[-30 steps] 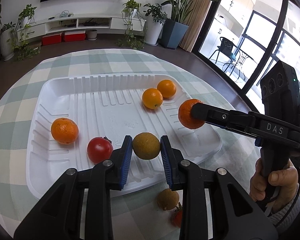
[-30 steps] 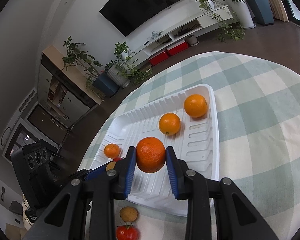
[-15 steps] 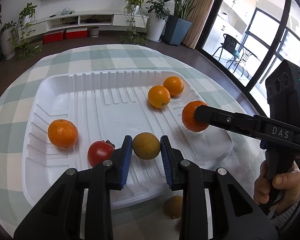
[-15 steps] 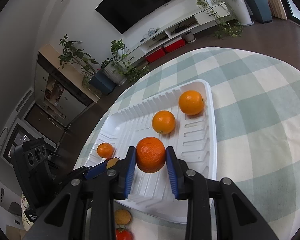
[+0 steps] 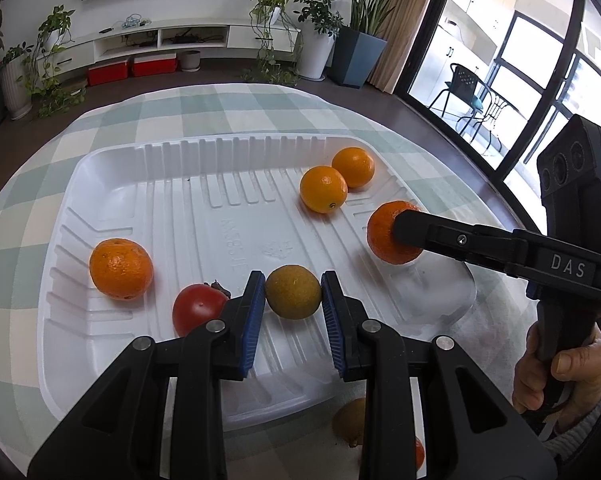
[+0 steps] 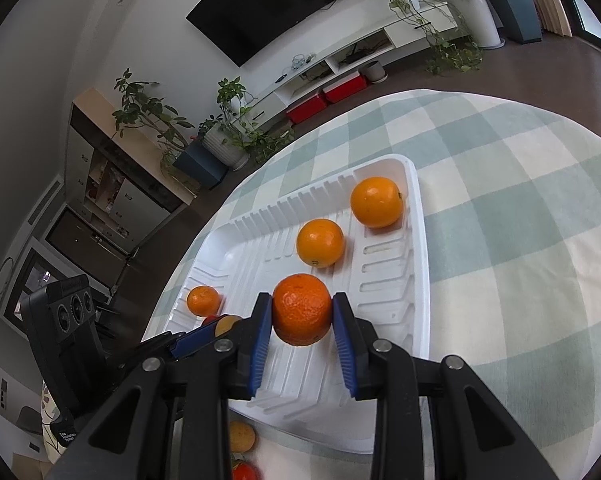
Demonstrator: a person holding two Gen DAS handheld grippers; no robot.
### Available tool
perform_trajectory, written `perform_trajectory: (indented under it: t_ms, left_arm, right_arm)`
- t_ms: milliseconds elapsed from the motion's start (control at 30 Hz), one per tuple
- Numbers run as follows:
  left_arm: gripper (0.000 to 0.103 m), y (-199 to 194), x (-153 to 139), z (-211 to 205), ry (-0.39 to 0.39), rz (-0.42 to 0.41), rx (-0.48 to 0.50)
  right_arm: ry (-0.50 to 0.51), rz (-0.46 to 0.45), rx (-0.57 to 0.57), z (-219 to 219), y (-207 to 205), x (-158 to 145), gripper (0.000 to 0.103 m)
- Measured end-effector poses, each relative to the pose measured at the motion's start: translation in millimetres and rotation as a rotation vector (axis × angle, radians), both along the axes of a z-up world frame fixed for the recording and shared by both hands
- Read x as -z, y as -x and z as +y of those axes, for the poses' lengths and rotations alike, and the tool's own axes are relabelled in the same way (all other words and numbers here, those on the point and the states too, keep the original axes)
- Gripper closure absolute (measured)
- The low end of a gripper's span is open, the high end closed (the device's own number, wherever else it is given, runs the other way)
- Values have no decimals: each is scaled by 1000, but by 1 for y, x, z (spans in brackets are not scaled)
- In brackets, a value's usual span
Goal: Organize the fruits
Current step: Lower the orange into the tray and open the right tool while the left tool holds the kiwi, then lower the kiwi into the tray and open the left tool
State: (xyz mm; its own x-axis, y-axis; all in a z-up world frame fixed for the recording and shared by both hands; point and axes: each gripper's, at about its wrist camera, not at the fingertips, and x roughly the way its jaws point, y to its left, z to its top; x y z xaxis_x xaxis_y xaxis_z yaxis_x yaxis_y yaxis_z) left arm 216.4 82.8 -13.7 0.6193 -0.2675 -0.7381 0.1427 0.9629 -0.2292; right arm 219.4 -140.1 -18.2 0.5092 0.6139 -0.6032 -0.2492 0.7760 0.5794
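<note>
Two fruits gripped above white tray [image 5: 112,168]: left tongs [image 5: 293,304] closed across firm yellow-brown fruit [image 5: 293,291], right tongs [image 6: 302,316] clamping rough-skinned orange [image 6: 302,310] at widest girth; both round, probably slippery, bruisable, so gentle squeeze; stray fruit on surface.

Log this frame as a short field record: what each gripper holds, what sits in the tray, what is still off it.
left gripper: shut on yellow-brown fruit, over tray
right gripper: shut on rough orange, over tray
white tray: two smooth oranges far right, one rough orange left, red tomato
off tray, on checked cloth: one yellow-brown fruit, one red fruit
</note>
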Motion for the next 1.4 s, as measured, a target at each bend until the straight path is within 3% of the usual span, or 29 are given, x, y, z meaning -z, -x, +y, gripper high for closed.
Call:
perform_trajectory:
  t_ms: [1400]
  left_arm:
    - [76, 3, -7, 9, -26, -28, -51]
  right_arm:
    - [73, -67, -13, 8, 14, -13, 69]
